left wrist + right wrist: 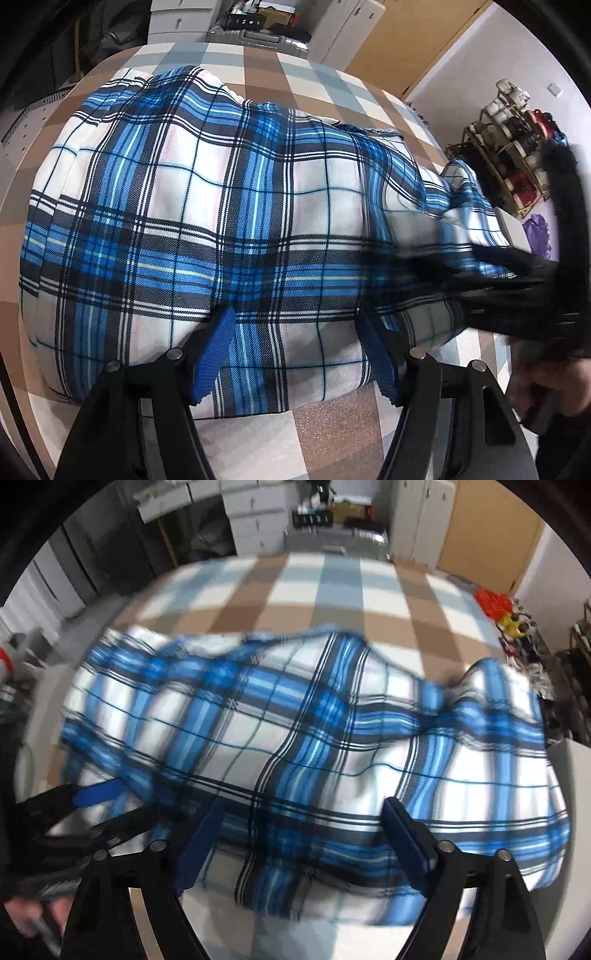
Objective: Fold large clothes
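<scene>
The plaid garment (207, 206) was soft woven cloth with a matt twill weave, lying on a checked table cover (332, 421) whose brown squares looked faintly glittery. The left gripper (295, 354) had ribbed blue pads (216, 354), matt black plastic arms and shiny metal pins.

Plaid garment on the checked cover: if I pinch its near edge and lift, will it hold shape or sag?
Probably sag: the plaid garment already lies in soft ripples and folded layers, so it looks thin and floppy. It seems light, so it should follow easily. It may drag across the checked cover rather than stay flat.
</scene>
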`<state>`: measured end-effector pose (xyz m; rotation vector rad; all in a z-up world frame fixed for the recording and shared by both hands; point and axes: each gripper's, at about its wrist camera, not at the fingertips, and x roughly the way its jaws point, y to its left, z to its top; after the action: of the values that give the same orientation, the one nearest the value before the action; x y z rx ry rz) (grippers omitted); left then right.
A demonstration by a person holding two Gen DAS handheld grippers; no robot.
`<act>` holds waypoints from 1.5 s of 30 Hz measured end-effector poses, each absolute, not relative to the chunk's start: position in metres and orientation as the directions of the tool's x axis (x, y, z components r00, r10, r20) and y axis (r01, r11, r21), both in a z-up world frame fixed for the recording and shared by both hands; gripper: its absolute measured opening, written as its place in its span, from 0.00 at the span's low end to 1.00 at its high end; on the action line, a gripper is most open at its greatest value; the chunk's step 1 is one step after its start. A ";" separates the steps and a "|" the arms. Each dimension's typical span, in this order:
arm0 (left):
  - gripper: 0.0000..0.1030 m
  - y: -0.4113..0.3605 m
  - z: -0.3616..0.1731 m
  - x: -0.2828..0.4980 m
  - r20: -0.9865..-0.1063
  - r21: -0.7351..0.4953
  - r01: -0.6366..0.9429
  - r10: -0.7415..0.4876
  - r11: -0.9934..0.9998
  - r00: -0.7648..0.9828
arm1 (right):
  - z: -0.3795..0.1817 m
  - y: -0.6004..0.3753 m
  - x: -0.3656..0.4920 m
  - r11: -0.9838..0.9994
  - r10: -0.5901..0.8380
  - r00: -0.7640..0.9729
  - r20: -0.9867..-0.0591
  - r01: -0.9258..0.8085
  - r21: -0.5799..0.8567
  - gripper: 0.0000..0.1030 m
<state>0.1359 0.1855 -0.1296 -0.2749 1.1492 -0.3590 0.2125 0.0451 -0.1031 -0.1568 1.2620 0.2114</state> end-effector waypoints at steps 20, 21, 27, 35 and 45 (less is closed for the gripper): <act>0.62 0.300 -0.098 0.074 -0.798 -0.493 -0.105 -0.401 0.864 0.450 | -0.097 -0.169 0.085 0.735 0.481 0.496 -0.723 0.222 0.641 0.93; 0.62 0.312 -0.103 0.070 -0.787 -0.532 -0.142 -0.425 0.835 0.447 | -0.102 -0.180 0.082 0.720 0.479 0.496 -0.724 0.251 0.648 0.93; 0.68 0.324 -0.133 0.079 -0.752 -0.639 -0.237 -0.528 0.732 0.395 | -0.130 -0.225 0.084 0.599 0.505 0.524 -0.686 0.359 0.716 0.94; 0.85 0.329 -0.135 0.092 -0.736 -0.656 -0.296 -0.504 0.694 0.451 | -0.132 -0.229 0.116 0.578 0.464 0.582 -0.668 0.373 0.726 0.98; 0.90 0.319 -0.127 0.110 -0.600 -0.787 -0.212 -0.639 0.579 0.481 | -0.125 -0.220 0.125 0.652 0.338 0.701 -0.628 0.306 0.693 0.66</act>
<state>0.1100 0.3192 -0.1266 -0.9547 1.0713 -0.3151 0.1247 -0.2204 -0.1249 0.8867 0.8220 0.0208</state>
